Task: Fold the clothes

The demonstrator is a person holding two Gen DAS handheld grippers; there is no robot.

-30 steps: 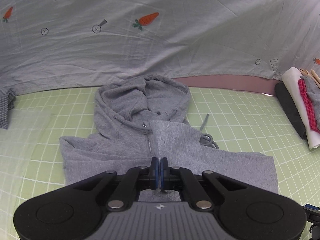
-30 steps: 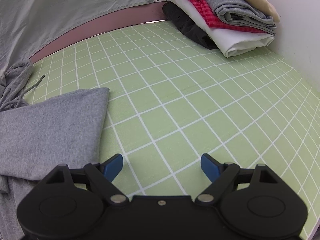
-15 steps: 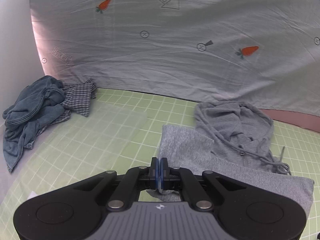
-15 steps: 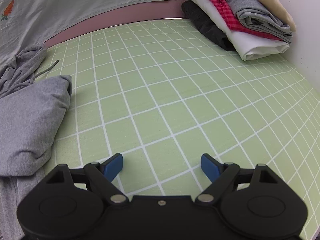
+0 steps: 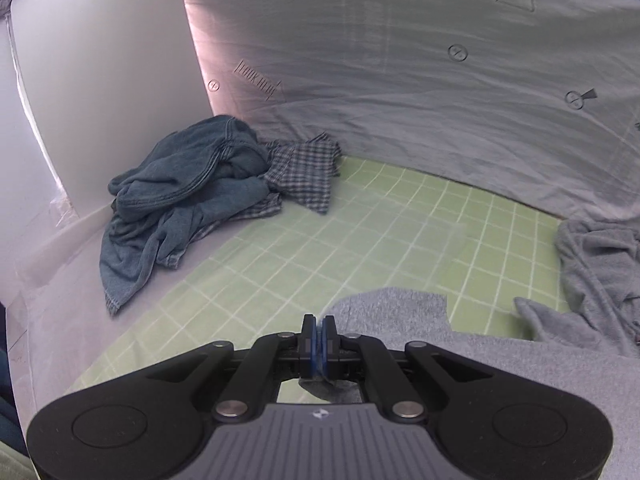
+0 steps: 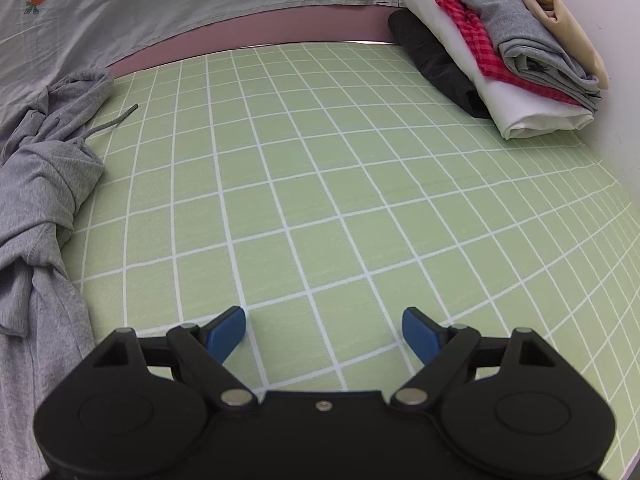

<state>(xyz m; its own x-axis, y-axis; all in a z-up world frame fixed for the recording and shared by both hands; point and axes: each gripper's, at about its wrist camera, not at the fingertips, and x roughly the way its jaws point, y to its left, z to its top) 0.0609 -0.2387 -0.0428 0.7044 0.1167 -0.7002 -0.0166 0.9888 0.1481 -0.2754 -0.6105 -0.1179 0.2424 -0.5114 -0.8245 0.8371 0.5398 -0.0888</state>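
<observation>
Change since a second ago: the left claw (image 5: 319, 334), blue pads pressed together on a fold of the grey fleece zip hoodie (image 5: 500, 364), has swung leftward; the hood, then centred, now sits at the right edge, and the hoodie's right side is bunched where it lay flat.

Right claw (image 6: 323, 330): released, blue fingers spread wide over bare mat, nothing between them, much as before.

Hoodie: on the green white-gridded mat (image 6: 320, 200) covering the desk, left of the right claw.

Left view only: heap of crumpled blue denim garment (image 5: 176, 208) with a checked shirt (image 5: 304, 172), against a white panel.

Right view only: folded stack of clothes (image 6: 500, 52), black, white, red-checked, grey, beige, at the far right.
</observation>
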